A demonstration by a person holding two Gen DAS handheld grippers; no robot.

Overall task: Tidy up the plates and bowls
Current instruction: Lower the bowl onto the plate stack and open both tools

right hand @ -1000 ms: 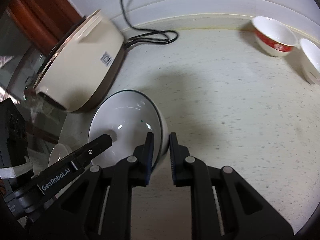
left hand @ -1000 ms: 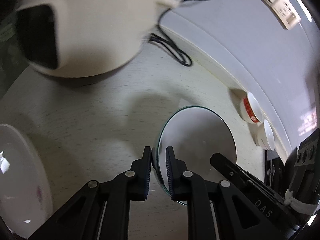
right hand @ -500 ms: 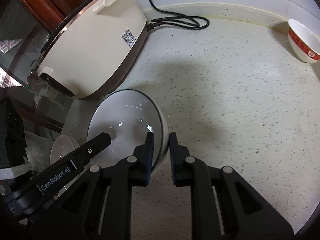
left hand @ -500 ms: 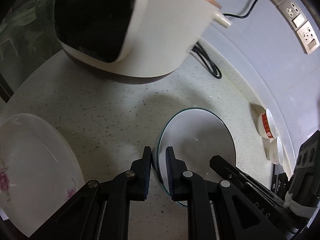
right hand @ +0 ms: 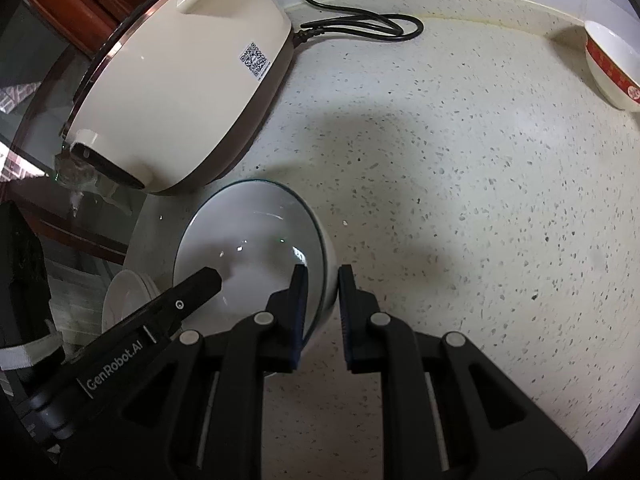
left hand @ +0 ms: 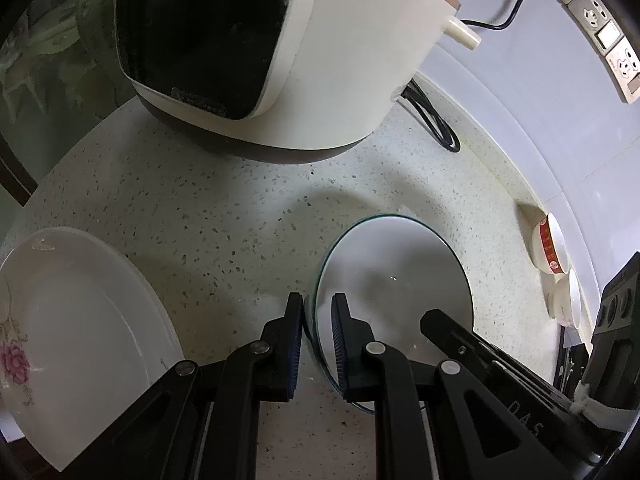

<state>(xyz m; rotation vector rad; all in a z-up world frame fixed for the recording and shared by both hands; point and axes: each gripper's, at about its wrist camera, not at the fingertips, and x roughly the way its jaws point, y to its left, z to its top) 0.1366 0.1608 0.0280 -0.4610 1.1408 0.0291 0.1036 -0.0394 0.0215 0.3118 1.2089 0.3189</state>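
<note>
White and deep, with a thin dark-green rim, the bowl [left hand: 396,280] [right hand: 248,256] sits over the speckled pale counter [left hand: 224,224] [right hand: 460,208], held from two sides at once. The left gripper [left hand: 316,344] has its fingers drawn narrow and clamped on the bowl's left rim, one finger outside the wall and one inside. The right gripper [right hand: 322,308] straddles the bowl's right rim in the same way, its fingers narrow too; the inner pad lies against the inside wall, while a sliver of space shows beside the outer pad, so I cannot tell how firmly that side presses. Whether the bowl's foot rests on the counter or hangs just above it cannot be told either.

Far and to the left of the bowl stands a cream rice cooker [left hand: 304,60] [right hand: 180,80] with a copper-coloured band under its lid, close to the bowl in the right wrist view. Its black power cord [left hand: 436,120] [right hand: 360,26] lies looped on the counter by the far wall. To the left of the bowl, near the counter's edge, is a white plate [left hand: 76,320] with a pink flower print. At the far right, against the wall, a red-banded small bowl [left hand: 550,244] [right hand: 612,68] sits beside a plain white bowl [left hand: 568,300].
</note>
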